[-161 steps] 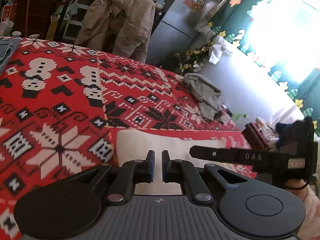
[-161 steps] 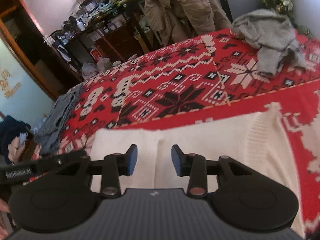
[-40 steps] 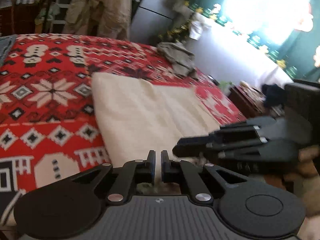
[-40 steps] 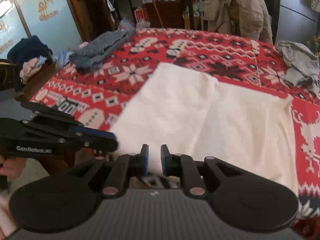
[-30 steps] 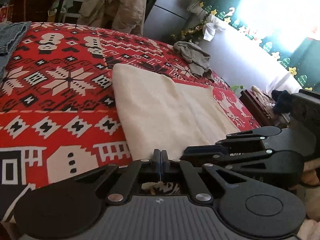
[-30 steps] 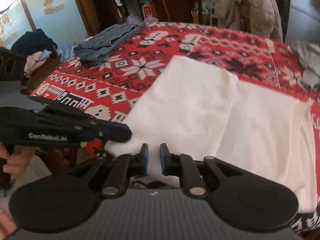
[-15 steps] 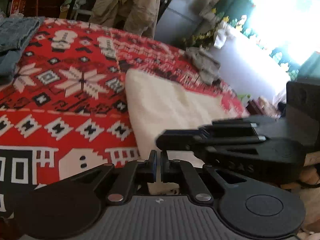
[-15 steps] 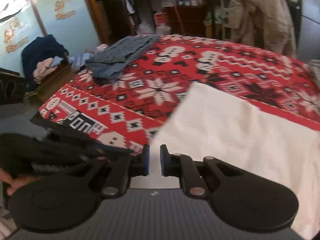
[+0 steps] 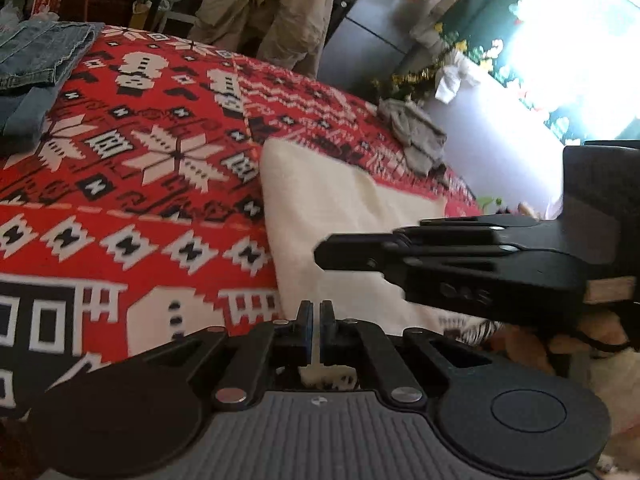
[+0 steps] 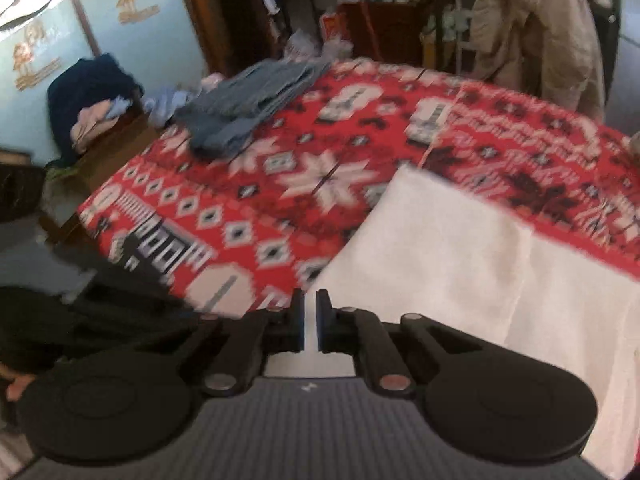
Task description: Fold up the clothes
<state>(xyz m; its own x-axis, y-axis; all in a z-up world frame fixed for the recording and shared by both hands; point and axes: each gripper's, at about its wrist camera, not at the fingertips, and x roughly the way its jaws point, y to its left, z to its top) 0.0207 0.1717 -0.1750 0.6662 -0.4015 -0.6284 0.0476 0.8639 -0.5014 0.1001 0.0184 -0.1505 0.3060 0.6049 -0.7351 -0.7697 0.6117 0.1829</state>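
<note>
A cream knit garment (image 9: 320,208) lies folded lengthwise on the red patterned table cover (image 9: 120,184); it also shows in the right wrist view (image 10: 460,248). My left gripper (image 9: 315,320) is shut on the garment's near hem. My right gripper (image 10: 309,312) is shut on the same near hem, close beside the left one; its black body (image 9: 460,264) shows side-on in the left wrist view, over the cloth.
Folded blue jeans (image 10: 248,108) lie at the table's far left. A grey garment (image 9: 420,136) lies crumpled at the far right edge. A beige coat (image 10: 536,28) hangs on a chair behind the table. A box of clothes (image 10: 92,100) stands left of the table.
Both grippers, open over the cloth 5.4 s ago, have closed on the near hem. Over the last second both have swung left along the table's front edge.
</note>
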